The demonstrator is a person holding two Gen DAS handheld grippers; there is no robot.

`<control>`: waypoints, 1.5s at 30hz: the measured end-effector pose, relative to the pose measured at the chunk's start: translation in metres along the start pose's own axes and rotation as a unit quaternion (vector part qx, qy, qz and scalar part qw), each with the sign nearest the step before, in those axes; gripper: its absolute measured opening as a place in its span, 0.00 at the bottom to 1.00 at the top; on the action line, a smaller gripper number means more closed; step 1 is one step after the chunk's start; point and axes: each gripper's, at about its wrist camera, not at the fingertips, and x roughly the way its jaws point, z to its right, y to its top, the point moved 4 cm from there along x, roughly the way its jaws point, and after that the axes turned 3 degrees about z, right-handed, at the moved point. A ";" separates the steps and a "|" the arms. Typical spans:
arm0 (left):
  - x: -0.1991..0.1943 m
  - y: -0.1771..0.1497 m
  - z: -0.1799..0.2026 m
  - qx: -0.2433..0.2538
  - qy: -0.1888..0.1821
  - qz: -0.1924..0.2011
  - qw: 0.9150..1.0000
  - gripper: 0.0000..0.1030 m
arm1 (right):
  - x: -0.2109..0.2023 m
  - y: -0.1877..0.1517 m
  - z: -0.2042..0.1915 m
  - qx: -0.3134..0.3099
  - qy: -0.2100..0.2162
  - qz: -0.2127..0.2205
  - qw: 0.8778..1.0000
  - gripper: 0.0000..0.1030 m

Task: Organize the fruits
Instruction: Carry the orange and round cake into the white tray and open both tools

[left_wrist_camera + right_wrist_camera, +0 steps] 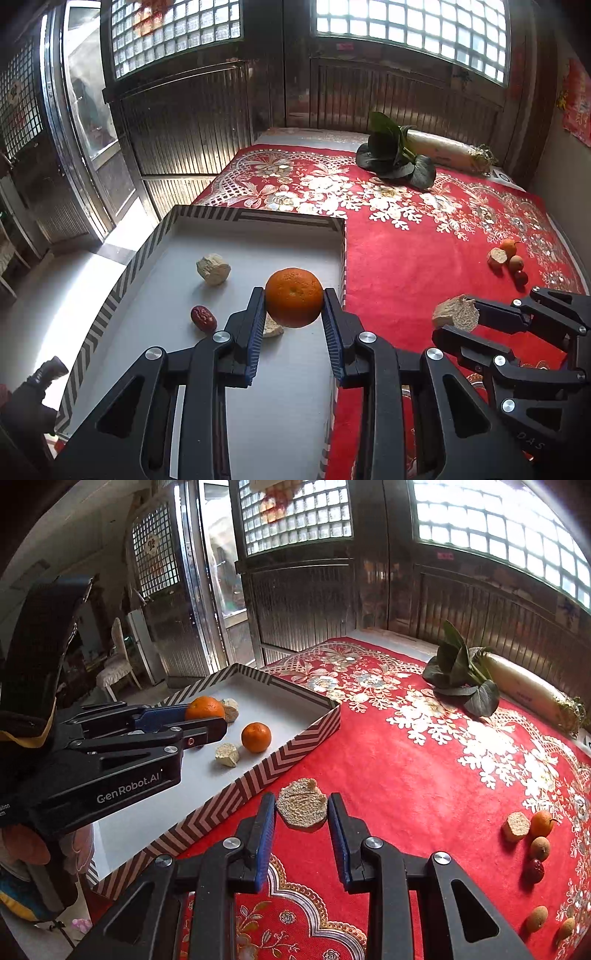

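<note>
Two grippers loaded: left [294,308] clamped orange [294,297] over tray [236,214]; right [301,814] pinched chunk [301,804], 7 o'clock of tray; smooth orange risked slipping, rolling.

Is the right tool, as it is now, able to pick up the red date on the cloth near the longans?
Probably not yet: the right tool is shut on a pale porous chunk; the red date lies unobstructed.
</note>
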 end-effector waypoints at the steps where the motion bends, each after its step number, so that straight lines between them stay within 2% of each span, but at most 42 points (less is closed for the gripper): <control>1: 0.001 -0.001 -0.003 -0.002 0.002 -0.001 1.000 0.29 | 0.003 0.002 -0.003 -0.003 0.002 -0.002 1.000 0.27; 24: 0.015 -0.019 -0.067 -0.031 0.045 -0.027 0.998 0.29 | 0.052 0.026 -0.068 -0.072 0.054 -0.031 0.995 0.27; 45: 0.034 -0.028 -0.078 -0.047 0.026 -0.064 0.996 0.29 | 0.091 0.023 -0.085 -0.095 0.068 -0.075 0.990 0.27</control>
